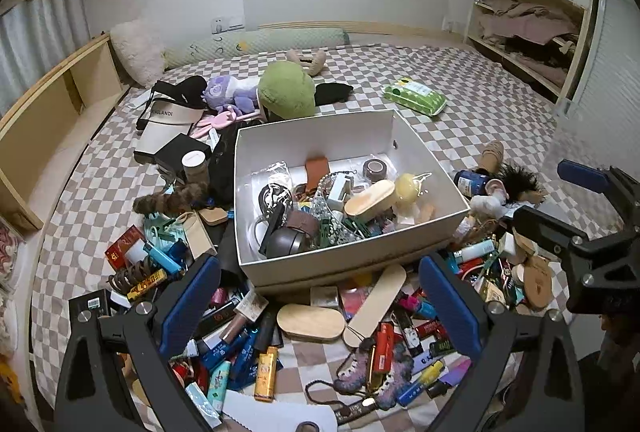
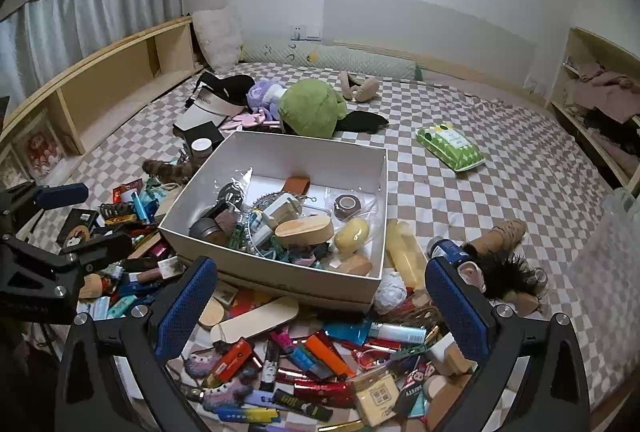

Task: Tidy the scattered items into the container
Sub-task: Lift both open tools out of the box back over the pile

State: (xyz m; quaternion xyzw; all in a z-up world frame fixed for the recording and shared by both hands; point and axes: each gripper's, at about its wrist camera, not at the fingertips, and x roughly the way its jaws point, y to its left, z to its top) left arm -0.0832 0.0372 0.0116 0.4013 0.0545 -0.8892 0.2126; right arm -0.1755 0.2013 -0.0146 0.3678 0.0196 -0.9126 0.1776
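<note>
So the white box sits mid-bed on the checkered sheet, already about half full: a wooden oval case, a tape roll, a yellow sponge-looking thing, some tangled cables. The scattered items are heaped right against its 6 o'clock side and spill round to 3 and 9 o'clock. Mostly lighters, small tubes, a flat wooden stick and another oval wooden box.

My guess is nearly all of it is light and stiff, so easy enough, but the glossy lighters look slippery and they're stacked on each other, so pinching across the narrow sides of one lying on top seems safest. The stick is thin and flat, so I'd take it by its long edges. The crocheted piece at 6 o'clock is soft and would squash anywhere.

Both grippers hover over the pile, holding nothing: left gripper spread wide, right gripper spread wide too.

Further out at 12 o'clock there's a green plush and a wipes pack.
</note>
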